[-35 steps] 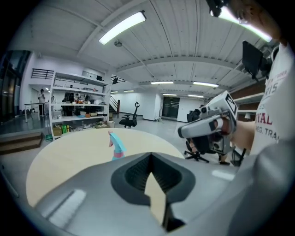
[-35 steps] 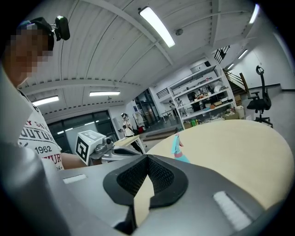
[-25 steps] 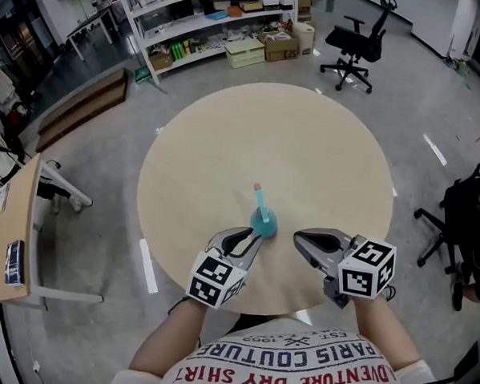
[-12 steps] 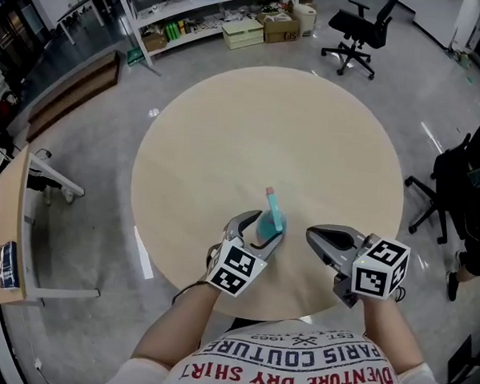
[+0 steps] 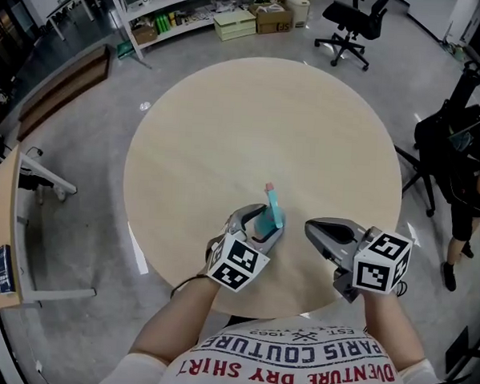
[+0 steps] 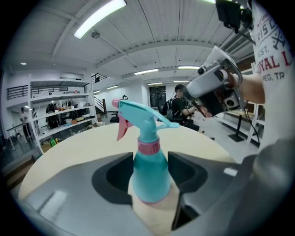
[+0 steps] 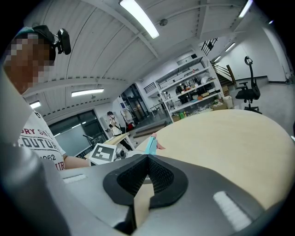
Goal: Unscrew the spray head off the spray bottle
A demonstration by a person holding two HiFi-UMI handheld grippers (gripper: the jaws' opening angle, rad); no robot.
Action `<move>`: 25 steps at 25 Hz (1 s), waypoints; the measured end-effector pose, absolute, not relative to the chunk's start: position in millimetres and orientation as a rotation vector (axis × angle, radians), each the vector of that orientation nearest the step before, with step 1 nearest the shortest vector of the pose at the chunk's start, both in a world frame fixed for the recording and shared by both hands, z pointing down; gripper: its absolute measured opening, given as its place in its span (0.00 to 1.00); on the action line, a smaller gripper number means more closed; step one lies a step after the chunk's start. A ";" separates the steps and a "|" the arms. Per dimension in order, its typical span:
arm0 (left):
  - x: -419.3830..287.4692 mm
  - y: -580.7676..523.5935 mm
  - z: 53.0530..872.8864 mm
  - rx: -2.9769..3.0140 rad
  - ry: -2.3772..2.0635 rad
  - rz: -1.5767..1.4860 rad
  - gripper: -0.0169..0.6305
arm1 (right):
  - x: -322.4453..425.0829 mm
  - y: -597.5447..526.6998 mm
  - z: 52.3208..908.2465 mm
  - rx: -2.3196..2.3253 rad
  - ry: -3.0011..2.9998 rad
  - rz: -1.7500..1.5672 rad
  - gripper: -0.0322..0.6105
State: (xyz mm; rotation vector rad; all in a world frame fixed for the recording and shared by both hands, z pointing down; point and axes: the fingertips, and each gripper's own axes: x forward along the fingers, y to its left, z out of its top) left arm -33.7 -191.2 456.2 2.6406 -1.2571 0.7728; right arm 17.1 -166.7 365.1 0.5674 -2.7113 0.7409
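A teal spray bottle (image 6: 150, 173) with a pink collar and a teal spray head (image 6: 138, 115) with a pink trigger stands upright on the round beige table (image 5: 251, 123), near its front edge. My left gripper (image 5: 260, 226) has the bottle's body between its jaws, which are closing, and both pads touch its sides. The spray head (image 5: 272, 208) sticks up above the jaws. My right gripper (image 5: 313, 229) hovers a little to the right of the bottle, shut and with nothing in it; in its own view the jaws (image 7: 147, 159) meet, and the bottle's head (image 7: 150, 144) shows just beyond them.
Office chairs (image 5: 353, 24) stand on the floor beyond the table, and another chair with dark bags (image 5: 456, 130) is at the right. Shelves with boxes (image 5: 201, 16) line the far wall. A wooden desk (image 5: 5, 239) stands at the left.
My left gripper has moved in from beside the bottle and now has the bottle's body between its jaws. The right gripper stays shut in much the same place.
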 end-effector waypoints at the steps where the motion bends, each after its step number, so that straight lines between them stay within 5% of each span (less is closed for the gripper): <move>1: -33.5 -190.8 456.4 2.642 -1.253 0.773 0.39 | 16.0 -167.2 364.9 0.567 -2.713 0.735 0.05; 8: -35.4 -187.7 457.6 2.645 -1.245 0.767 0.38 | -14.1 -169.0 364.2 0.554 -2.668 0.532 0.05; 19: -31.2 -184.2 454.8 2.606 -1.280 0.770 0.38 | -37.5 -174.0 377.5 0.651 -2.572 0.386 0.28; 25: -32.8 -183.7 452.5 2.596 -1.295 0.768 0.38 | -47.9 -177.1 381.3 0.678 -2.539 0.381 0.27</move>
